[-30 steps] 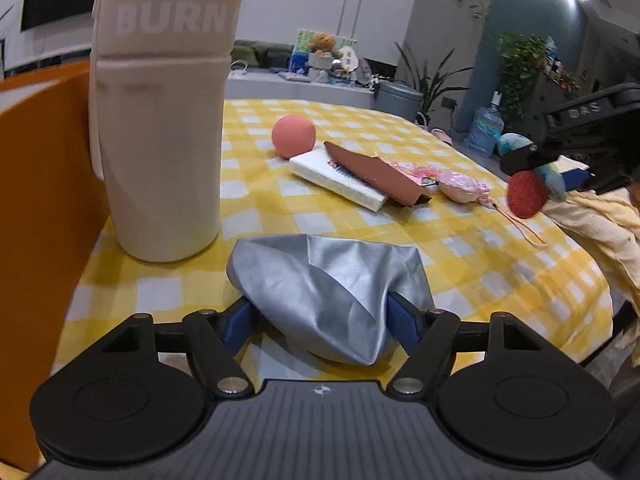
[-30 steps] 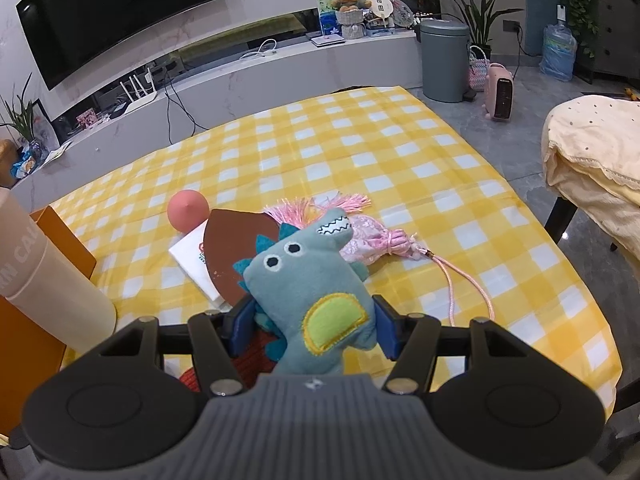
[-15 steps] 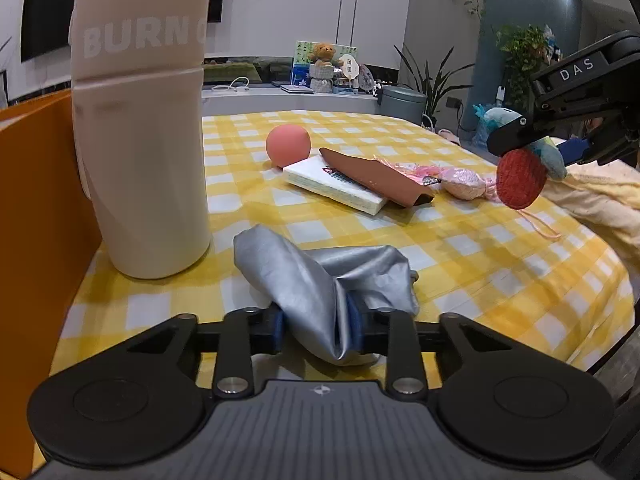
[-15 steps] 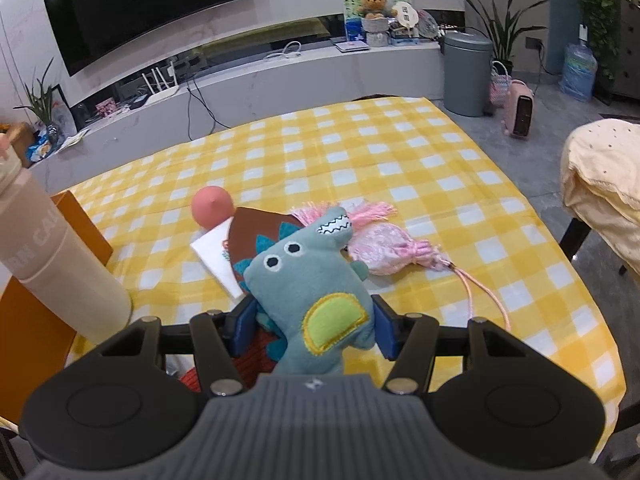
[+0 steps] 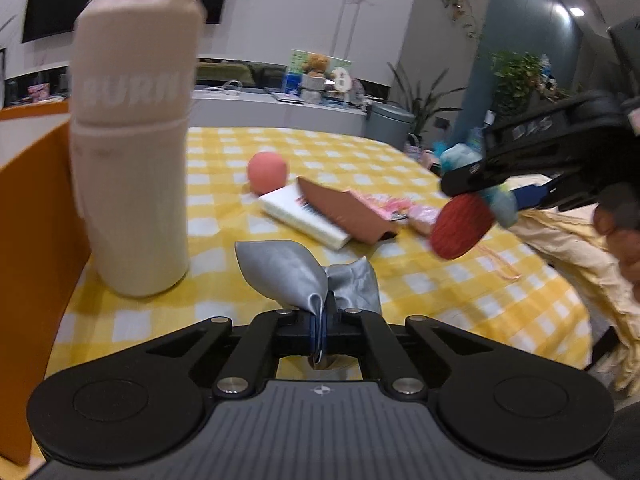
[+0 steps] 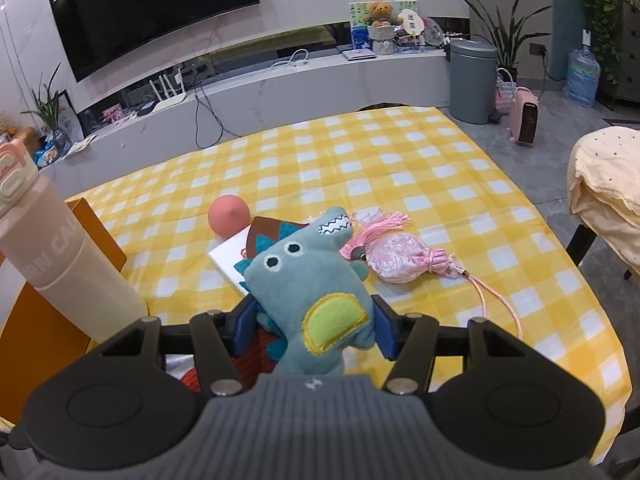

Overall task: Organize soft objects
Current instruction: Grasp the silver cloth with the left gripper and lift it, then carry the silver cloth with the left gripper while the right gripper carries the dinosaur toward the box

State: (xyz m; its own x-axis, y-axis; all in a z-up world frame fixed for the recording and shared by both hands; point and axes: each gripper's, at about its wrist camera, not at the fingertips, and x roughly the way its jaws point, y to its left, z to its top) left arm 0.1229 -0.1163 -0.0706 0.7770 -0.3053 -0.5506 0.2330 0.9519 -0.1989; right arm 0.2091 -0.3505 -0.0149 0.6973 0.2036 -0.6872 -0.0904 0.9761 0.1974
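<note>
My left gripper (image 5: pixel 319 326) is shut on a crumpled silver pouch (image 5: pixel 296 270) and holds it just above the yellow checked tablecloth (image 5: pixel 440 292). My right gripper (image 6: pixel 314 326) is shut on a teal plush dinosaur (image 6: pixel 316 292) with a green belly patch, held in the air above the table. A red knitted piece (image 6: pixel 224 368) hangs under it. The right gripper and its toy also show at the right of the left wrist view (image 5: pixel 492 196). A pink embroidered sachet (image 6: pixel 400 260) with a tassel and cord lies on the cloth. A pink ball (image 6: pixel 229 216) sits beyond.
A tall cream bottle (image 5: pixel 132 152) stands at the left beside an orange box (image 5: pixel 36 216). A white book with a brown cover (image 5: pixel 320 212) lies mid-table. A chair draped in yellow cloth (image 6: pixel 604 196) stands past the right table edge.
My left gripper closed fully on the silver pouch and lifted it. My right gripper rose a little with the dinosaur still held.
</note>
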